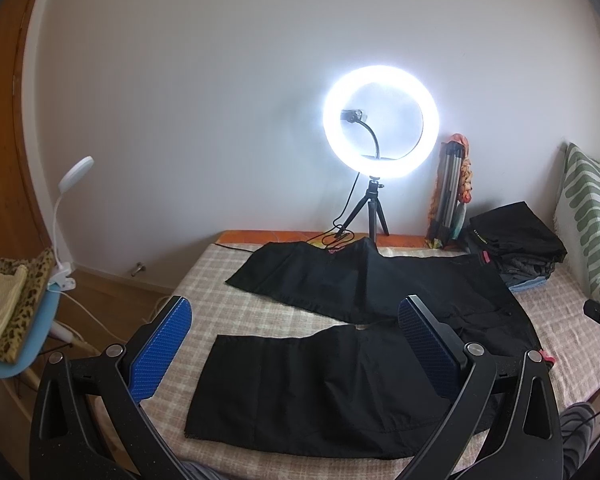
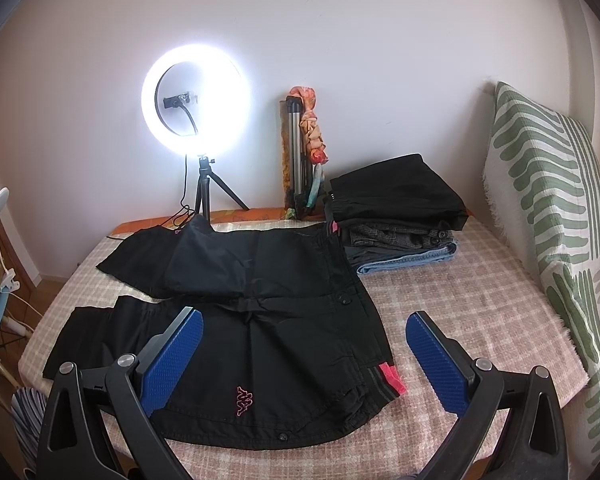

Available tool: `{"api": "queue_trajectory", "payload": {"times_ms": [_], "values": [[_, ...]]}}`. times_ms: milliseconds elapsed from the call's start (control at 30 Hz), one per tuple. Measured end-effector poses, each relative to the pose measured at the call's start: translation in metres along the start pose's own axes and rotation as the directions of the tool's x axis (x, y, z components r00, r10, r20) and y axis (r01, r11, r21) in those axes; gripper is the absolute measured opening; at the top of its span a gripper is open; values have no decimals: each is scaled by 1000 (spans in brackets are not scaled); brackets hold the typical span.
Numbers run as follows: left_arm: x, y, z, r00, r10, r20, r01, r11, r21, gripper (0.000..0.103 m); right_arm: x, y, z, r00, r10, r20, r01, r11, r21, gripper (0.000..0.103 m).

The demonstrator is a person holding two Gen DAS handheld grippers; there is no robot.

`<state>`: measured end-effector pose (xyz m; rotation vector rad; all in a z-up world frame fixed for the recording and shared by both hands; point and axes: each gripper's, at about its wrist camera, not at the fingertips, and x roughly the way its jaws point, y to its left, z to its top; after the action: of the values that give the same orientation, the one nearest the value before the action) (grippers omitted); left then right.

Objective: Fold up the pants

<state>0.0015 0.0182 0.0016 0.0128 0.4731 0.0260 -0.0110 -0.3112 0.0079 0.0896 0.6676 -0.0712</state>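
Black pants (image 1: 320,384) lie spread flat on the checked bed cover, legs pointing left, one leg nearer and one farther back (image 1: 332,280). In the right wrist view the pants (image 2: 268,336) show the waist end at the right, with a pink logo and a pink tag. My left gripper (image 1: 296,344) is open and empty, hovering above the near leg. My right gripper (image 2: 304,352) is open and empty, hovering above the waist end near the front edge. Neither gripper touches the cloth.
A lit ring light on a tripod (image 1: 380,136) stands at the back of the bed. A stack of folded clothes (image 2: 400,216) sits at the back right. A green striped pillow (image 2: 552,216) leans on the right. A blue chair with clothes (image 1: 16,320) stands left.
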Motion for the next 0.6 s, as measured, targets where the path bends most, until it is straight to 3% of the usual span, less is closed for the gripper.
{"api": "queue_trajectory", "payload": {"times_ms": [600], "values": [[74,58,26,999,23,-40,-24,999,-41,100,38,10,33,999,45,9,-44,996,-80,103]]}}
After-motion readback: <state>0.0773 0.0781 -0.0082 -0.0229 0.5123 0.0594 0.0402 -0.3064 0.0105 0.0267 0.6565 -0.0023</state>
